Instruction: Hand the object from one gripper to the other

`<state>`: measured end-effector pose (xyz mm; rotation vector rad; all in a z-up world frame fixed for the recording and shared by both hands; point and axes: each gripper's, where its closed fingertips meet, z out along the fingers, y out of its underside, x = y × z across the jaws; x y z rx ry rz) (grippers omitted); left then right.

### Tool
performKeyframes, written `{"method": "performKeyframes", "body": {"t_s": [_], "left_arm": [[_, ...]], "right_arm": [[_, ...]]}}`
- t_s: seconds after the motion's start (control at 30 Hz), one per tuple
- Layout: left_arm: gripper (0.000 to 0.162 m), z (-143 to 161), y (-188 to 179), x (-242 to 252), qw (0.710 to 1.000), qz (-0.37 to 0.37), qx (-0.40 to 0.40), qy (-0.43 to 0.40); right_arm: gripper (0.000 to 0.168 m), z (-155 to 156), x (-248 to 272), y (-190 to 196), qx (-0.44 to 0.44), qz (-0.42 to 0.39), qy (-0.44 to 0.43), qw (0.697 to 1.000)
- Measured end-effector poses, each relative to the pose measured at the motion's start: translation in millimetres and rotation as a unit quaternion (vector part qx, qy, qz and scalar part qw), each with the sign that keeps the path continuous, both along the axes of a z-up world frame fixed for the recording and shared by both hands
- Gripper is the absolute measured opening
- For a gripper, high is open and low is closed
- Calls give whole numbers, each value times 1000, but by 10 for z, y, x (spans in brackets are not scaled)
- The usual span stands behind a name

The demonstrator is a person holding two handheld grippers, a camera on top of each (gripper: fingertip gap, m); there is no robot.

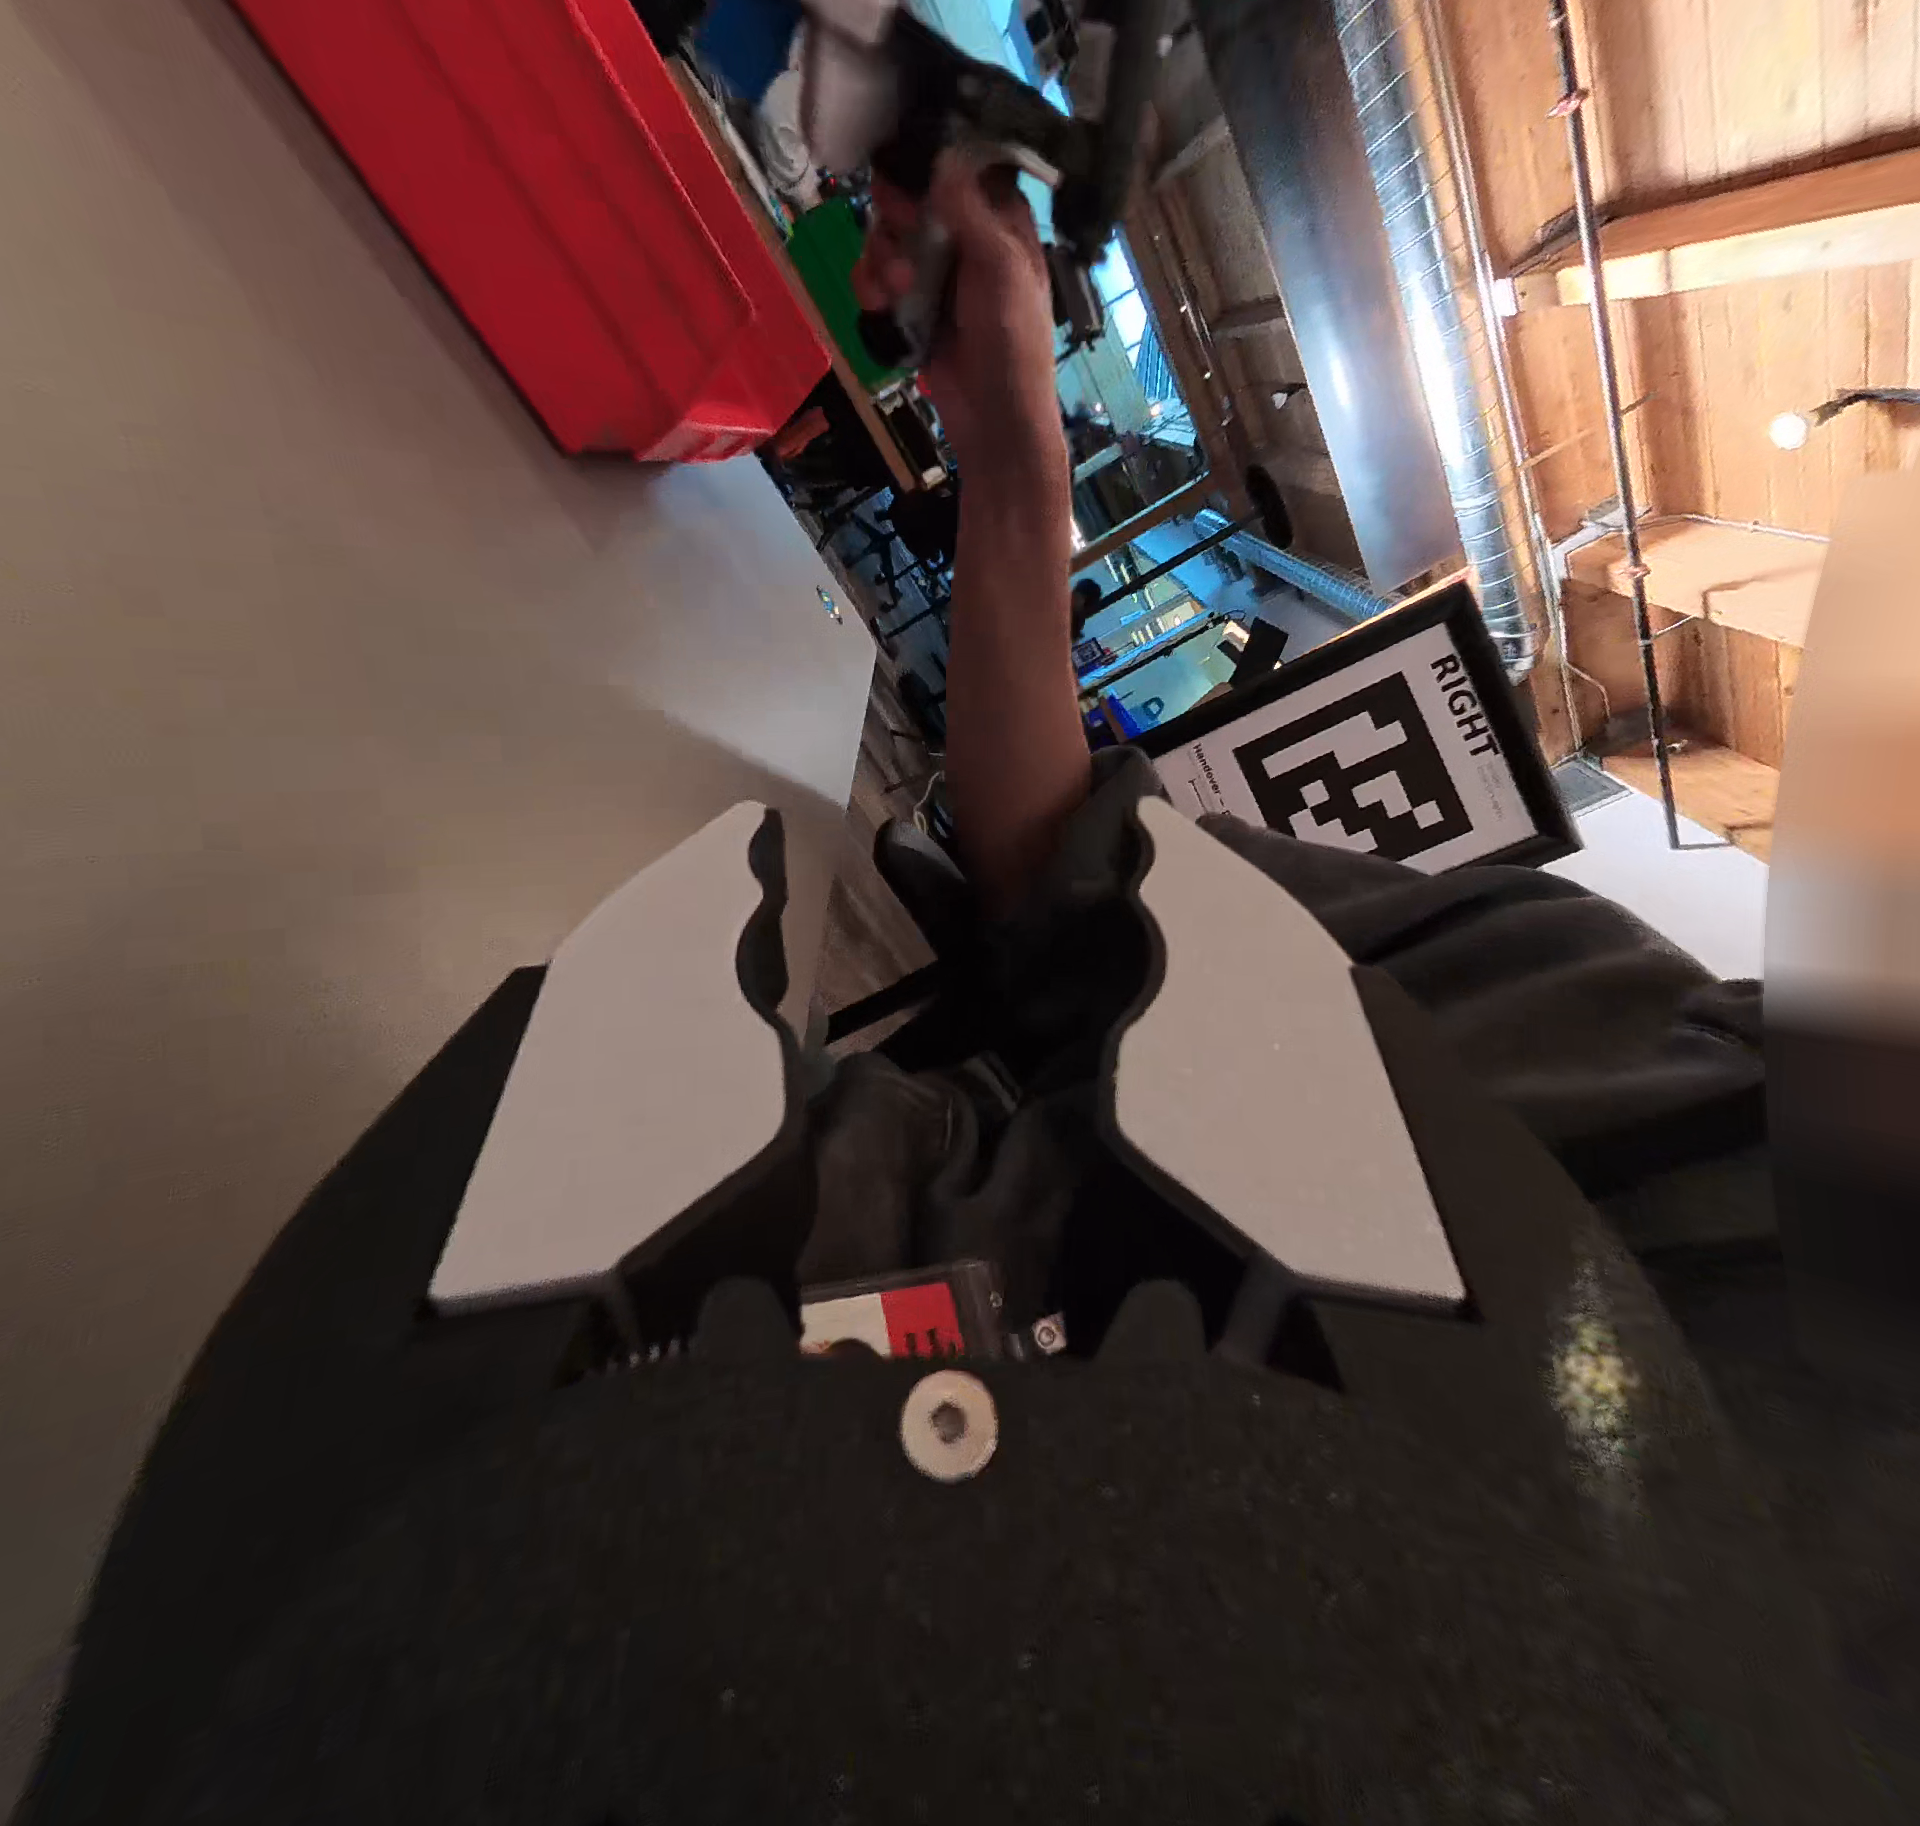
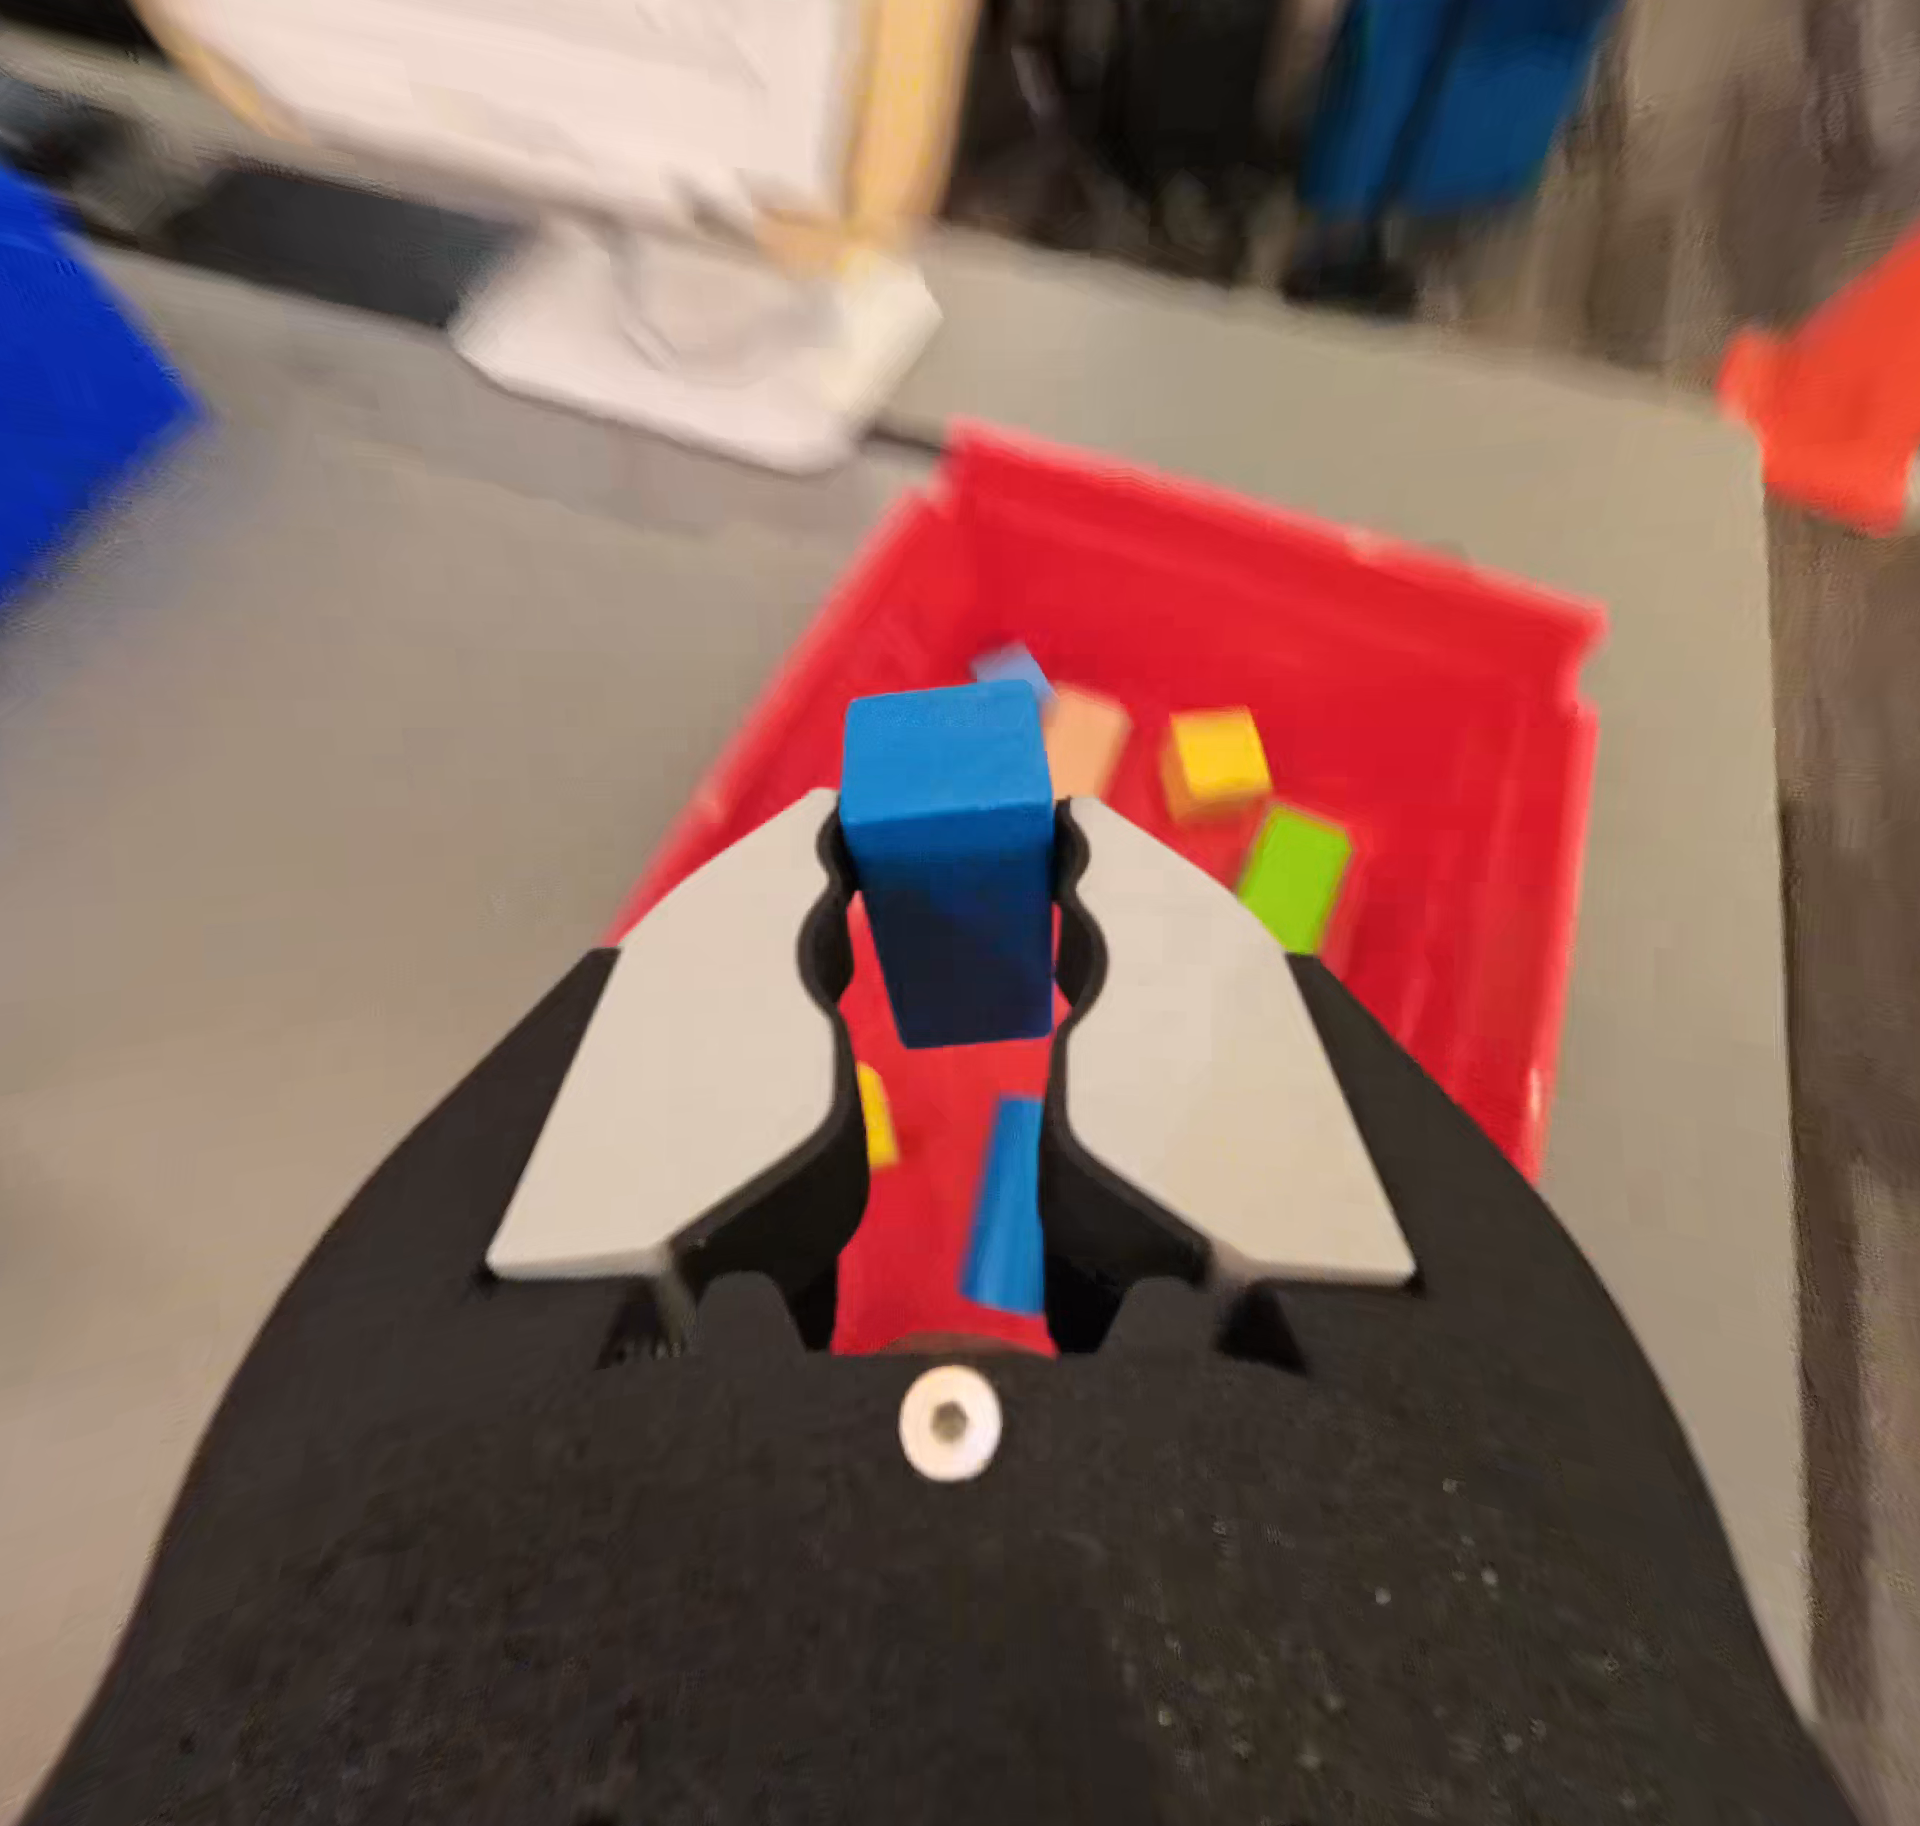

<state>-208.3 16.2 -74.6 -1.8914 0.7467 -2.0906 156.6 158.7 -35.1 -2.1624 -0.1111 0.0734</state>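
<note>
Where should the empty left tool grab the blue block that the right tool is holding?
Probably the free top end of the blue block, which sticks out past the right tool. The left tool is open; close it on the two faces left bare.

A workshop or lab space: bare timber walls (image 1: pixel 1714 93) with plank shelving, a large silver ventilation duct (image 1: pixel 1455 342), cluttered worktables farther off, a grey bench (image 1: pixel 260 633) carrying a red plastic bin (image 2: pixel 1351 633), and a framed black-and-white marker sign (image 1: pixel 1371 748).
</note>
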Motion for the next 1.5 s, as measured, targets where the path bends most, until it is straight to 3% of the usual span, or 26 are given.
{"method": "performKeyframes", "body": {"t_s": [0.1,0.17,0.3,0.43,0.6,0.83,0.9,0.97,1.1,1.17,1.23,1.33,1.43,1.5], "left_arm": [[61,-127,-4,16,999,-2,12,30],[61,-123,-32,43,1000,-10,5,29],[60,-198,-108,67,998,-28,19,51],[60,-208,-119,74,997,-29,32,60],[60,-224,-119,68,997,-29,36,66],[61,-247,-108,62,996,-27,36,72],[61,-247,-104,49,996,-24,41,73],[62,-275,-63,22,994,-10,61,87],[62,-301,92,-61,980,37,144,129],[61,-307,174,-116,968,63,187,152],[60,-251,259,-175,956,90,224,165],[57,-91,498,-372,915,160,310,202],[60,52,857,-775,831,219,421,291],[55,78,1024,-1029,791,197,465,344]], "right_arm": [[36,-773,346,24,-196,-43,-12,979],[35,-1087,426,-9,-291,-39,-36,955],[35,-1334,550,35,-392,-5,-137,910],[35,-1481,524,217,-414,-2,-122,902],[35,-1538,561,461,-383,-42,-94,918],[35,-1604,589,459,-372,-77,-42,924],[46,-1471,582,431,-346,-78,-51,933],[49,-1086,542,386,-265,-85,-68,958],[51,-274,-154,-35,-44,-6,-6,999],[51,-207,-867,-457,30,100,89,990],[42,-361,-1442,-956,42,165,169,971],[43,-683,-1902,-1451,43,177,213,960],[40,-883,-2086,-1688,44,196,170,965],[40,-911,-2100,-1737,55,206,139,967]]}}
